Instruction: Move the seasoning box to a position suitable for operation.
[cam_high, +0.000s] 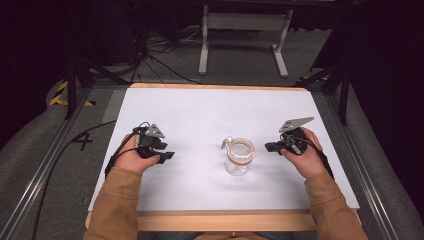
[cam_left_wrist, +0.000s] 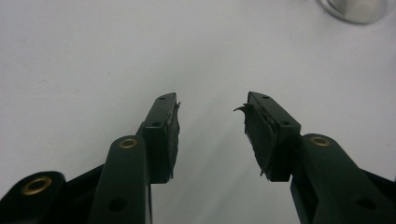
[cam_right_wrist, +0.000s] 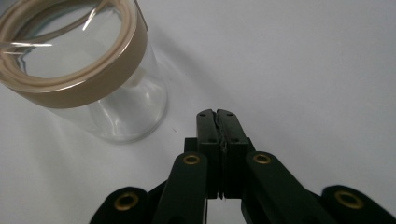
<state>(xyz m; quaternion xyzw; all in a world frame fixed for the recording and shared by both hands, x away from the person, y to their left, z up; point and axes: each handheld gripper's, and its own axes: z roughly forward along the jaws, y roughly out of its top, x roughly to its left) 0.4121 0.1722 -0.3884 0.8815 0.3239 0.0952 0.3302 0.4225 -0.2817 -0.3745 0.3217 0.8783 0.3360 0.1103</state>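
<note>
A clear glass jar (cam_high: 238, 159) with a tan band around its rim stands upright near the middle of the white table top (cam_high: 210, 107). Its rim (cam_right_wrist: 70, 56) fills the upper left of the right gripper view, and its base (cam_left_wrist: 357, 8) peeks into the top right corner of the left gripper view. My left gripper (cam_high: 167, 155) rests to the jar's left, jaws apart with bare table between the pads (cam_left_wrist: 212, 123). To the jar's right, my right gripper (cam_high: 268, 147) has its jaws pressed together on nothing (cam_right_wrist: 217, 114), a short way from the glass.
A wooden edge (cam_high: 225, 220) runs along the table's near side. Metal rails (cam_high: 37, 185) flank the table left and right. Behind it, cables (cam_high: 155, 55) lie on the grey floor beside a white frame (cam_high: 245, 35). A cable (cam_high: 70, 145) trails off the table's left side.
</note>
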